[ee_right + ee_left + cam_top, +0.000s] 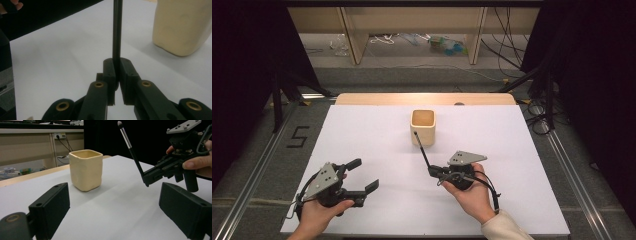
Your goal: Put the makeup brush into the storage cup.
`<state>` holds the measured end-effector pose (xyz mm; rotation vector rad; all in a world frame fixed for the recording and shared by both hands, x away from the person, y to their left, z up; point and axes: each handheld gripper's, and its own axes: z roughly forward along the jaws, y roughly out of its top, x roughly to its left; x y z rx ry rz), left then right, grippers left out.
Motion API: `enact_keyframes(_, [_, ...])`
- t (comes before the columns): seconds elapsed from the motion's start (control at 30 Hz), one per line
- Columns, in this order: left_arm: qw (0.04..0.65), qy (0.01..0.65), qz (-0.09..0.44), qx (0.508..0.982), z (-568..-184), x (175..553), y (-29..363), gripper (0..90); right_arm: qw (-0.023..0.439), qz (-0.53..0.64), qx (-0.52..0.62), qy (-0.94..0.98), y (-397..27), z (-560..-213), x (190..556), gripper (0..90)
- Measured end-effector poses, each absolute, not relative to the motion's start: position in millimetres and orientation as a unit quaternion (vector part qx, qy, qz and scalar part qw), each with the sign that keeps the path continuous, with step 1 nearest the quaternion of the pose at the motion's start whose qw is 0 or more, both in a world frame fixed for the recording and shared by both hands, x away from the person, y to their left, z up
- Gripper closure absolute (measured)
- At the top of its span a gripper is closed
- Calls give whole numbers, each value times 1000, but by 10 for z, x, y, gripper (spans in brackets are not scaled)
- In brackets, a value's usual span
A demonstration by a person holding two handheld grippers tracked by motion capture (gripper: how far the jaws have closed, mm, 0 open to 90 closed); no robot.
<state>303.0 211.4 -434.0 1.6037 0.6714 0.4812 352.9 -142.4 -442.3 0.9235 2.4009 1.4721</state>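
A cream square cup (422, 127) stands upright on the white table (377, 145), toward the back centre. My right gripper (432, 171) is shut on the handle end of a thin black brush (422, 150), which slants up toward the cup. In the right gripper view the jaws clamp the brush handle (116, 32), with the cup (181, 27) at the upper right. My left gripper (365, 175) stands open at the front left, nothing between its jaws. The left gripper view shows the cup (86, 169) ahead, and the brush (130, 147) held by the right gripper (145, 180).
The wooden table edge (424, 98) runs along the back. A floor marking "5" (298, 136) lies left of the table. Cables and small clutter (447, 45) lie on the floor beyond, under a wooden bench. Metal rails (569, 165) flank both sides.
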Motion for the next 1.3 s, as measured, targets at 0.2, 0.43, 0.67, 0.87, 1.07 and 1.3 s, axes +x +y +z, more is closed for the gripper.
enact_keyframes(0.2, [619, 289, 193, 704, -4317, 3145, 1928, 113, 94, 495, 312, 805, -1415, -4428, 3517, 843])
enact_keyframes(0.43, [618, 276, 174, 715, -4290, 3239, 1664, 122, 94, 499, 309, 805, -1405, -4416, 3505, 843])
enact_keyframes(0.67, [622, 269, 164, 717, -4248, 3307, 1500, 149, 99, 501, 306, 803, -1399, -4418, 3504, 843])
enact_keyframes(0.87, [626, 258, 157, 719, -4208, 3388, 1351, 160, 104, 497, 306, 805, -1408, -4409, 3501, 843])
enact_keyframes(1.07, [629, 260, 151, 716, -4206, 3451, 1253, 206, 104, 504, 302, 802, -1390, -4420, 3502, 843])
enact_keyframes(1.3, [569, 236, 325, 718, -4127, 3680, 1328, 249, 102, 505, 300, 802, -1371, -4429, 3499, 843])
